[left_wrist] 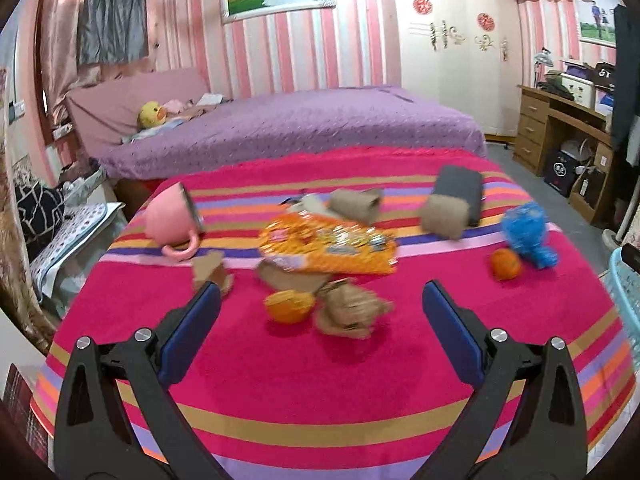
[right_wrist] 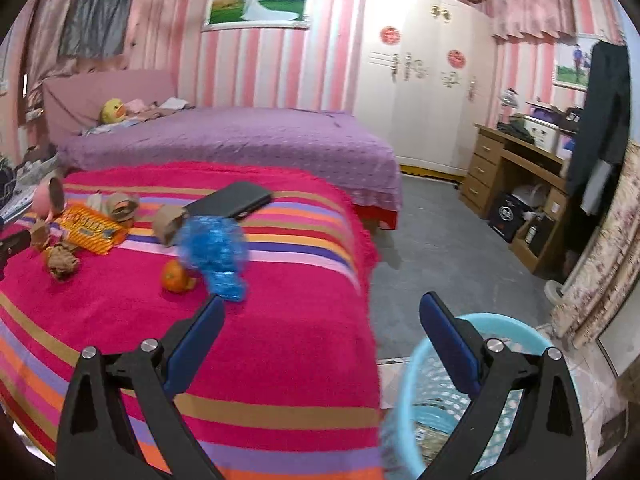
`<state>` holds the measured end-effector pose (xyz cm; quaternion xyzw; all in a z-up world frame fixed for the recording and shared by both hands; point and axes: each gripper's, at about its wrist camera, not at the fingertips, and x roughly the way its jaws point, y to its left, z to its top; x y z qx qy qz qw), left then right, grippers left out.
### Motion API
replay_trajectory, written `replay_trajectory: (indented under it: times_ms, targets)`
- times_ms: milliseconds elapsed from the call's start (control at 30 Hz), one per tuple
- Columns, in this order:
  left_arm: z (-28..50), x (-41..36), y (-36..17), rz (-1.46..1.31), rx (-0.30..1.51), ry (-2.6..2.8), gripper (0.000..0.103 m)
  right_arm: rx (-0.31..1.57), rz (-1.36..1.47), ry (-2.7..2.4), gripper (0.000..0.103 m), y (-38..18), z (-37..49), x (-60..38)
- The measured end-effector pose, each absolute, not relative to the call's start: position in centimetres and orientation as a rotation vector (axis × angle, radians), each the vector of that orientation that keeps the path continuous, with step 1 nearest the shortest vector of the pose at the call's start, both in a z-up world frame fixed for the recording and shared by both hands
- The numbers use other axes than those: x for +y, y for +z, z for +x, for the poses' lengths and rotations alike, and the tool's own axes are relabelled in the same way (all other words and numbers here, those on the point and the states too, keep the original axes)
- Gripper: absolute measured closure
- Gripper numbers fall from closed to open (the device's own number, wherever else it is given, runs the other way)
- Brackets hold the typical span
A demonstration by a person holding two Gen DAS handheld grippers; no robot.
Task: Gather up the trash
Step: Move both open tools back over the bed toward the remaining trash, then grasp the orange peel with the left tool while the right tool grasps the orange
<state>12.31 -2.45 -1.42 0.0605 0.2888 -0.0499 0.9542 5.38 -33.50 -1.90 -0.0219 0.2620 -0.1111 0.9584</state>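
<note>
Pink cup (left_wrist: pixel 172 216), dark case (left_wrist: pixel 460 190), blue toy (left_wrist: pixel 526 232) flank crumpled paper (left_wrist: pixel 348 310).

Light blue basket (left_wrist: pixel 628 300): cut by the right edge in the left wrist view; in the right wrist view its near rim is smeared and part of it hidden behind the right gripper's finger (right_wrist: pixel 452 344).
Basket contents: glimpsed through the mesh, unidentifiable.
Crumpled brown scraps (left_wrist: pixel 352 312): motion-blurred, edges unclear.
Orange snack wrapper (left_wrist: pixel 328 248): print unreadable.
Blue crumpled item (right_wrist: pixel 214 252): smeared, nature unclear.
Pink cup (right_wrist: pixel 46 198): small, partly cropped near the left edge.
</note>
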Motion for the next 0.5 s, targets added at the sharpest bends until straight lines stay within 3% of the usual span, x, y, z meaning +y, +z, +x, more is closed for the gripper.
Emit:
replay_trajectory:
  times_ms: [500]
  targets:
    - [17.1,1.9,-6.3,0.143,0.726,-0.082,0.008,0.606,-0.085,-0.129,0.007,-4.3,10.5,-27.1]
